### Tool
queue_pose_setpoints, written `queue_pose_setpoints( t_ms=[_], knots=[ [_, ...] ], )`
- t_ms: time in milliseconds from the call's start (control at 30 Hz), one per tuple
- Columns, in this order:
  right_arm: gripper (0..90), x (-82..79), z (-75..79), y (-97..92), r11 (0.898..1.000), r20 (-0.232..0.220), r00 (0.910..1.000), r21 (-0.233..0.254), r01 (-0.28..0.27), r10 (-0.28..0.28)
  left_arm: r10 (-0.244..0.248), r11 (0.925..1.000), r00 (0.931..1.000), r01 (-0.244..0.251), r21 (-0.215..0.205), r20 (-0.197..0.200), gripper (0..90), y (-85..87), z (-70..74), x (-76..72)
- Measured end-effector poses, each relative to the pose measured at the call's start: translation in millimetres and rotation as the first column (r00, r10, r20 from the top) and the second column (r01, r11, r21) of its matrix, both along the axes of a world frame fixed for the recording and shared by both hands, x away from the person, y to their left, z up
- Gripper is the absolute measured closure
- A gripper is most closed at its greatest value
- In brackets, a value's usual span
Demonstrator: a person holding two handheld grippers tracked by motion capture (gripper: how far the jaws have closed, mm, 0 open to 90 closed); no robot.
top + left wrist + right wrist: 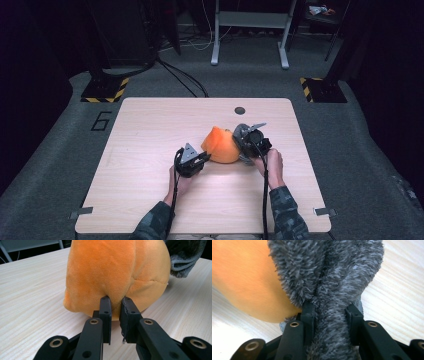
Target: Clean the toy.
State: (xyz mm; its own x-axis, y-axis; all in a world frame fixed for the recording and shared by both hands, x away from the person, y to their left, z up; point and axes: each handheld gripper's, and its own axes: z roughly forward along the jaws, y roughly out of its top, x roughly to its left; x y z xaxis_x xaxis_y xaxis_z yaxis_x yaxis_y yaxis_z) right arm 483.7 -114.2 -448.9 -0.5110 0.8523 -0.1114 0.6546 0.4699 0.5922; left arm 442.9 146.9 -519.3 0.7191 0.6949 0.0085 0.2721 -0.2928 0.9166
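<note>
The orange plush toy [220,145] lies near the middle of the wooden worktop [150,150], a grey furry part [329,277] joined at its right side. The left tool [115,315] is nearly closed, pinching a small fold of the orange fabric low on the toy. The right tool [330,315] clamps the grey fur, its jaws held somewhat apart by the bunched pile.

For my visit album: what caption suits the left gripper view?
Left gripper pinching a fold of the orange plush toy on the wooden table.
</note>
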Motion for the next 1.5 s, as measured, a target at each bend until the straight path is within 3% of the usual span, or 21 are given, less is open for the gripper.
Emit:
queue_pose_setpoints(
  t_ms=[200, 333, 433, 467, 633, 733, 900, 1000, 1100, 1500],
  knots=[
    [66.5, 6.3, -10.4, -1.9, 0.999, -0.076, 0.9961, -0.02, 0.044, -0.045, 0.002, 1.0, 1.0, -0.002, -0.004, -0.005, 80.2, -0.1, -0.2, -0.3],
    [66.5, 9.0, -13.8, -5.3, 0.999, -0.09, 0.9948, -0.029, 0.046, -0.049, 0.006, 0.9999, 0.9999, -0.006, -0.01, -0.008, 80.2, -0.3, -0.5, -0.5],
    [66.6, 5.2, -5.6, -6.5, 0.998, -0.056, 0.9973, -0.033, 0.045, -0.047, 0.005, 1.0, 1.0, -0.005, -0.005, -0.008, 80.2, 0.7, 0.0, -0.2],
    [66.7, 3.0, -0.6, -6.4, 0.999, -0.027, 0.9992, -0.038, 0.03, -0.031, 0.007, 1.0, 1.0, -0.007, -0.006, -0.005, 80.2, 0.3, -0.2, -0.3],
    [66.7, -5.9, 24.1, 4.2, 1.0, 0.044, 0.999, -0.007, -0.009, 0.01, 0.007, 1.0, 1.0, -0.007, -0.005, 0.0, 80.2, -0.1, 0.0, -0.6],
    [66.7, -10.8, 38.9, 18.2, 0.998, 0.083, 0.995, 0.011, -0.057, 0.056, 0.002, 1.0, 1.0, -0.002, -0.002, -0.005, 80.2, 0.0, 0.3, -0.8],
    [66.6, -17.0, 54.1, 46.4, 0.988, 0.137, 0.979, 0.002, -0.153, 0.151, -0.006, 1.0, 1.0, 0.006, 0.001, -0.002, 80.1, 0.1, 0.7, -1.2],
    [66.4, -16.1, 50.7, 61.9, 0.983, 0.129, 0.9747, -0.019, -0.181, 0.182, -0.005, 1.0, 1.0, 0.005, 0.005, 0.001, 80.1, -0.4, 0.4, -1.2],
    [66.4, -14.9, 46.7, 65.2, 0.985, 0.117, 0.9785, -0.05, -0.166, 0.17, -0.002, 1.0, 1.0, 0.002, 0.001, -0.003, 80.1, -0.1, 0.3, -1.5],
    [66.2, -14.7, 40.9, 40.7, 0.993, 0.09, 0.9885, -0.01, -0.121, 0.121, -0.003, 1.0, 1.0, 0.003, 0.002, 0.003, 80.2, 0.0, 0.3, -0.8]
  ],
)
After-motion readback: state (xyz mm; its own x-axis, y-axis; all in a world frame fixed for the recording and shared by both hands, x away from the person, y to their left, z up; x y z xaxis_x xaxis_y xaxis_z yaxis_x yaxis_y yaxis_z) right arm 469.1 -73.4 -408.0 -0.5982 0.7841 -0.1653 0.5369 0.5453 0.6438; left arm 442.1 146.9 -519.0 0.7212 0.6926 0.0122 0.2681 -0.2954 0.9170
